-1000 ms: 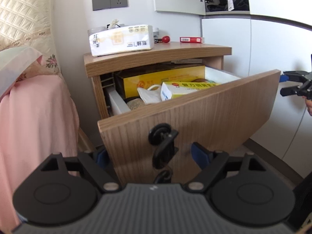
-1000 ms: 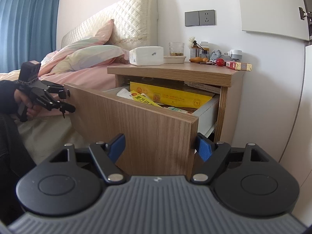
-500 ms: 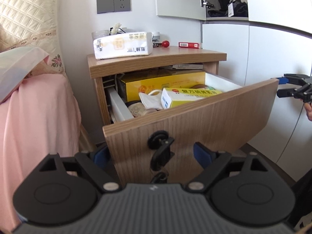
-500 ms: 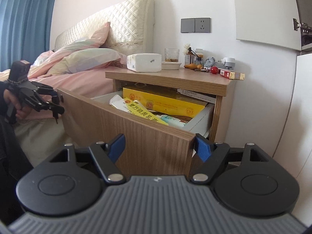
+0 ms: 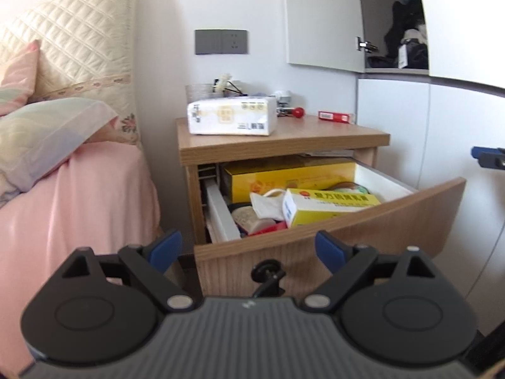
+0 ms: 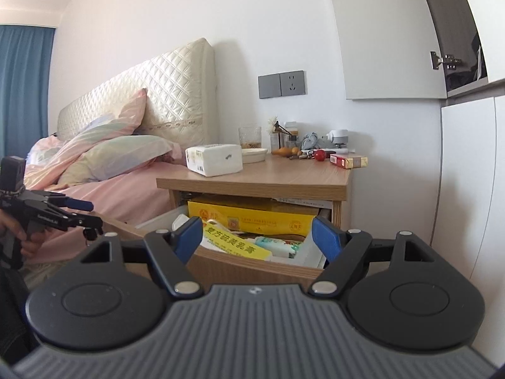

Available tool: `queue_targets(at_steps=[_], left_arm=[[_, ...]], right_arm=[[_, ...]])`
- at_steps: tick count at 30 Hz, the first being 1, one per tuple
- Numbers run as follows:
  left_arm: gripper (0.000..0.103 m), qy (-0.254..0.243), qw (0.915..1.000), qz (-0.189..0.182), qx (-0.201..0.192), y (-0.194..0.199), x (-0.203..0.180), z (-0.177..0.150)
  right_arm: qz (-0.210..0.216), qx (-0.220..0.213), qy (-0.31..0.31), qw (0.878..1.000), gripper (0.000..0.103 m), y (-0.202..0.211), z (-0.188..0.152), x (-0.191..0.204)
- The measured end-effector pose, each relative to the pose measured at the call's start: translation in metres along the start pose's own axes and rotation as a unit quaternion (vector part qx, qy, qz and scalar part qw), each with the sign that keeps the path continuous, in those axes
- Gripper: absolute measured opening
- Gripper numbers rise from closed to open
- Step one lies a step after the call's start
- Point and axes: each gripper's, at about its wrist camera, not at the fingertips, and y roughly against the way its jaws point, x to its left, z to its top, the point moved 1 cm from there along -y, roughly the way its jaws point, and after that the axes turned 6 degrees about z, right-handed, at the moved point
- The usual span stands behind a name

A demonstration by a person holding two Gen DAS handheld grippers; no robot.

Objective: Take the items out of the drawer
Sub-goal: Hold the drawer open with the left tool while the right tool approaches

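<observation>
Standing pulled well out of the bedside cabinet (image 5: 284, 139), the drawer (image 5: 363, 230) is left with its contents exposed, so that the items can be reached from above. Both tools are held back from it with jaws spread wide and nothing between them: the left gripper (image 5: 249, 248) is seen at the bottom of the left wrist view, in front of the wooden drawer front where a key (image 5: 268, 273) hangs from the lock, and the right gripper (image 6: 257, 237) is poised at the lower centre of the right wrist view, above the front edge and aimed into the compartment. This stance is judged to suit a reach rather than a pull, since the drawer needs no further opening. Inside, a long yellow box (image 5: 290, 177) is laid along the back, and a smaller yellow-and-white box (image 5: 328, 205) is tilted across the other things, its upper edge raised; it is judged the easiest first pick. A white wrapper (image 5: 266, 203), a round tin (image 5: 246, 216) and something red are packed at the centre of the left view beside it. A tissue pack (image 5: 232, 115) and a red packet (image 5: 335, 116) are kept on the cabinet top, in the upper centre of the frame, leaving bare wood on which items could be set down. Nothing has yet been taken out.
</observation>
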Motion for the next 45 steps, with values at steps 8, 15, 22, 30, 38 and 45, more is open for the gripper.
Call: queue_targets(at_steps=[8,15,22,30,38,45], left_arm=[[0.097,0.015,0.9993,0.033,-0.014,0.012,-0.015,0.007],[0.097,0.063,0.9951,0.073,-0.025,0.023,-0.024,0.009],[0.101,0.097,0.9902,0.1,-0.008,0.028,-0.03,-0.003],[0.103,0.028,0.9973,0.066,-0.012,0.035,-0.061,-0.022],[0.103,0.056,0.9958,0.071,-0.014,0.037,-0.048,-0.022],[0.103,0.059,0.9955,0.073,-0.015,0.037,-0.045,-0.022]], right_arm=[[-0.029,0.022,-0.046,0.998,0.079,-0.02,-0.005,0.038],[-0.02,-0.001,-0.067,0.998,0.079,-0.036,-0.001,0.067],[-0.025,0.011,-0.08,0.996,0.08,-0.045,-0.013,0.086],[-0.042,0.005,-0.068,0.997,0.082,-0.051,-0.019,0.104],[-0.038,-0.001,-0.069,0.997,0.082,-0.063,-0.024,0.115],[-0.045,0.001,-0.066,0.997,0.082,-0.065,-0.024,0.116]])
